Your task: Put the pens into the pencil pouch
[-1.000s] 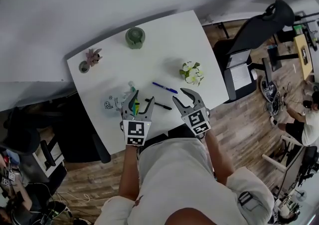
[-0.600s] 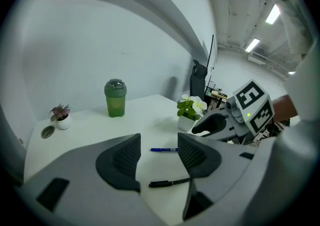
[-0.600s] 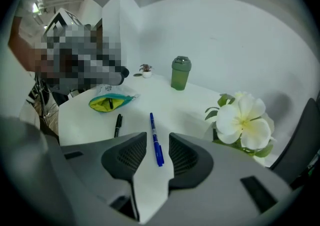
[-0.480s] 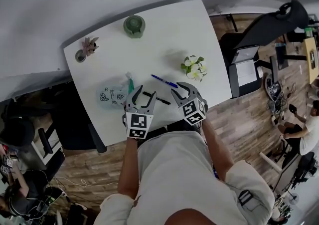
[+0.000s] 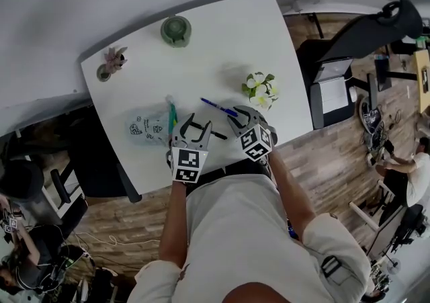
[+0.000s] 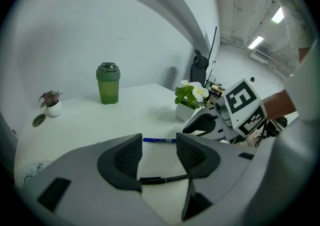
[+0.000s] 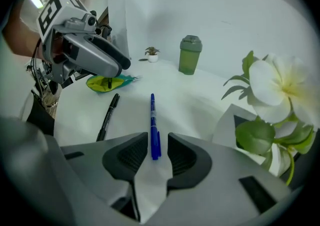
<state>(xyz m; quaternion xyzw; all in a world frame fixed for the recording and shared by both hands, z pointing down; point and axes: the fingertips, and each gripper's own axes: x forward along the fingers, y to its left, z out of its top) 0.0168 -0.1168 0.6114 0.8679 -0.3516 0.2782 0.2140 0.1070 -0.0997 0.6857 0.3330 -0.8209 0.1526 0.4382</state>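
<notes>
Nothing has gone into the pencil pouch (image 5: 146, 127) yet, as far as I can see. It lies flat on the white counter (image 5: 222, 39) with its green-lined mouth turned toward the pens. Whether anything is already inside I cannot tell.

Both pens are out on the counter. The black pen (image 5: 218, 136) lies just beside the pouch's mouth, and the blue pen (image 5: 218, 108) lies a little further from the pouch, between it and the flower pot (image 5: 261, 93).

The left gripper (image 5: 195, 123) hangs low over the black pen. Its jaws have just been closing but stand well apart, and the pen lies crosswise below them, touched by neither pad.

The right gripper (image 5: 243, 113) is down at the end of the blue pen farthest from the pouch. Its jaws have also just been closing. In the right gripper view the pen's end sits between the pads with a sliver of counter showing on each side, so I'd call it not yet gripped.

By my reckoning this is the very start of the task. Each pen has a gripper lined up on it, and every pickup, carry and drop into the pouch is left to do. The pouch mouth looks slack, so it may need holding open.
</notes>
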